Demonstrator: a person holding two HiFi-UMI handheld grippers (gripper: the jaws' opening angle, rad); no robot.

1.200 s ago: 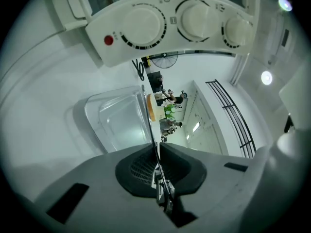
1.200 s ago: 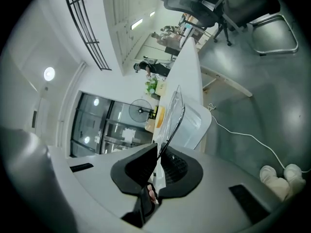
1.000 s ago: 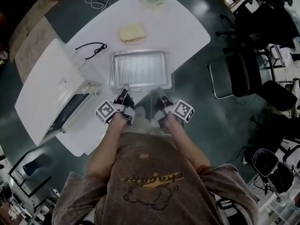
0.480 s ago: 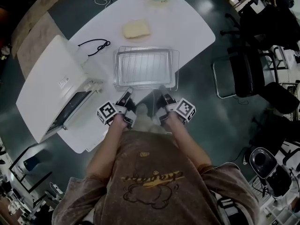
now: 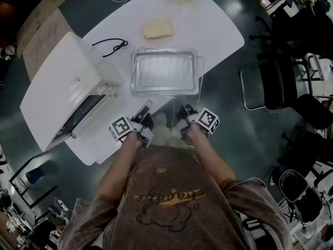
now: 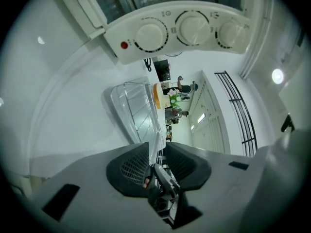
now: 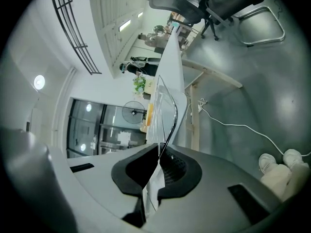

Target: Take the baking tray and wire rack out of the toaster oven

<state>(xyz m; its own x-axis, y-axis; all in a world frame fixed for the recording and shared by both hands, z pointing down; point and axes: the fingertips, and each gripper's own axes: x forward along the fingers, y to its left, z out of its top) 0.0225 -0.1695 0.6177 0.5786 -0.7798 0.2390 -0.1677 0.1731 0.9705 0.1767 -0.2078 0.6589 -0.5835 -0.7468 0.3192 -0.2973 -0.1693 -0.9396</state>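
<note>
Your silver metal baking tray [image 5: 133,76], stacked with the wire rack [image 5: 166,70], sits at the near edge of the white counter [image 5: 213,30], just right of the white toaster oven [image 5: 57,92]. Your right hand-held gripper [image 5: 183,107] is pressed together on the tray's near rim. Your left hand-held gripper [image 5: 147,104] has just been opening, and the rim stands between its spread jaws. The oven's top label [image 5: 74,82] is too small to read.

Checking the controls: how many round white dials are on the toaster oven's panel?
3, on the white toaster oven's panel in the left gripper view: one round white dial beside the red light, a second central, a third at the far end. None seems hidden.
</note>
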